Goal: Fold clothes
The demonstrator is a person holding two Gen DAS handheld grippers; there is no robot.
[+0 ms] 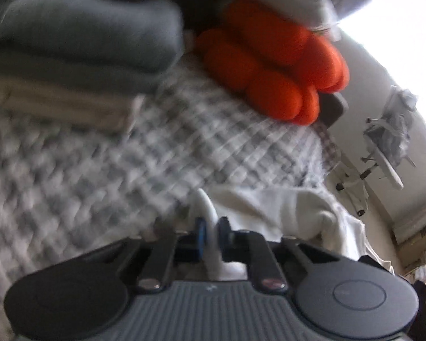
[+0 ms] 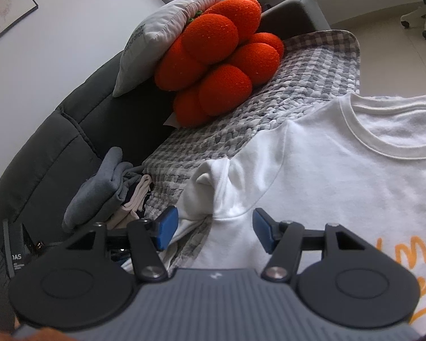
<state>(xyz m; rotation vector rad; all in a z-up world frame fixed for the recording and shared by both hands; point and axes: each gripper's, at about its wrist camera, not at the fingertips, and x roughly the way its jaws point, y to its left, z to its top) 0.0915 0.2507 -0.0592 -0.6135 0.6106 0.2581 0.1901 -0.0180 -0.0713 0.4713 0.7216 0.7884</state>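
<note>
White T-shirt [image 2: 340,170], soft knit with ribbed collar, is spread on a grey-white checked quilted cover [image 2: 298,85], right half of right view. Left gripper [image 1: 210,233]: jaws pinched on a fold of its white fabric. Right gripper [image 2: 213,227]: jaws held apart over the sleeve. Orange bobbled cushion [image 2: 218,65] sits upper centre; folded grey stack [image 1: 79,37] is blurred in left view.

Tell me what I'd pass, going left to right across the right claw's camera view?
Dark grey sofa back → pile of folded clothes → orange plush cushion → white T-shirt.
</note>
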